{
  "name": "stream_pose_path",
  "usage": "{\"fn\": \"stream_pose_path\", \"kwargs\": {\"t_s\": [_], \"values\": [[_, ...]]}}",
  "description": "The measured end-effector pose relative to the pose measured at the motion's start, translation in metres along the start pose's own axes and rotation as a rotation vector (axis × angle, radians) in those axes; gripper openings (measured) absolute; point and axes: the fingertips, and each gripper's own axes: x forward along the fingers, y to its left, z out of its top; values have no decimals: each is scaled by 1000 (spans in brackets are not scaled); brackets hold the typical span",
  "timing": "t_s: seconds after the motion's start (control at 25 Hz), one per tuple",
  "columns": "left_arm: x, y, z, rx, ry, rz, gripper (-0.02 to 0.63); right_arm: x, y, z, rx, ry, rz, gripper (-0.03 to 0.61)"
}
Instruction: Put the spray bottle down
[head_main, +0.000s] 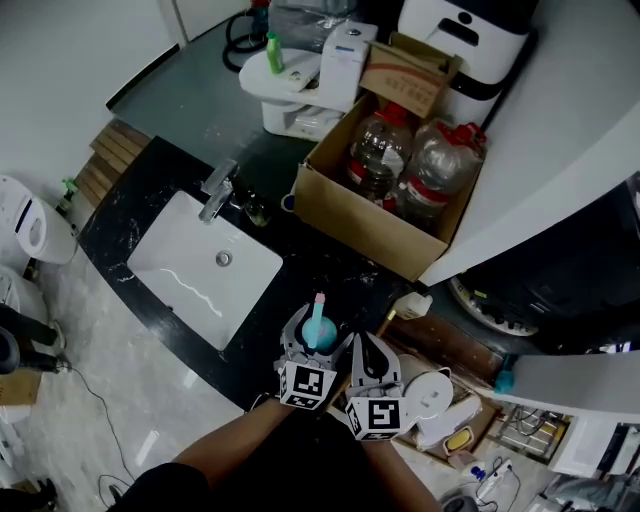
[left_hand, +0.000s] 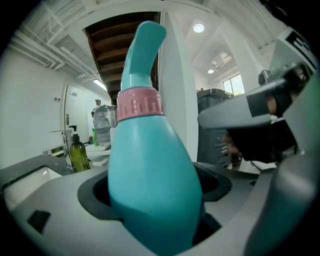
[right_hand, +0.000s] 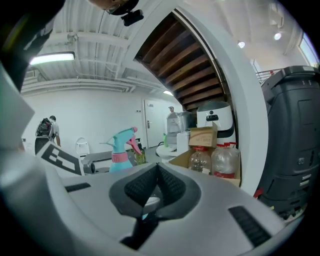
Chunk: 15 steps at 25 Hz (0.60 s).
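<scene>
A teal spray bottle (head_main: 318, 327) with a pink collar stands upright between the jaws of my left gripper (head_main: 311, 350), which is shut on its wide body. In the left gripper view the spray bottle (left_hand: 150, 170) fills the middle, its neck rising above the left gripper (left_hand: 155, 205). My right gripper (head_main: 371, 362) sits just right of it, over the black counter's (head_main: 135, 195) front edge. Seen from the right gripper view, the right gripper (right_hand: 157, 186) has its ribbed pads pressed together with nothing between them, and the spray bottle (right_hand: 120, 150) shows to its left.
A white sink (head_main: 180, 262) with a chrome faucet (head_main: 217, 190) lies left of the grippers. A cardboard box (head_main: 345, 215) holding big plastic bottles stands behind them. A green soap bottle (left_hand: 77, 152) is by the faucet. A white toilet (head_main: 300, 85) sits beyond, and a white kettle-like thing (head_main: 432, 395) at the right.
</scene>
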Motion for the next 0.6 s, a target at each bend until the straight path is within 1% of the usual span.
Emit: {"fn": "stream_pose_path", "kwargs": {"t_s": [0.24,0.36,0.48,0.6], "values": [[29,-3,-17,17,55,6,430,9,-24,-13,-23,45,-9,15],[36,-2,-27,33,83,12,428,12,-35,-22,-17,62,-27,15],[42,-4,-34,23,100,5,428,13,-44,-27,-23,78,-36,15],[48,-8,-36,1,111,-22,428,16,-50,-30,-20,95,-42,15]]}}
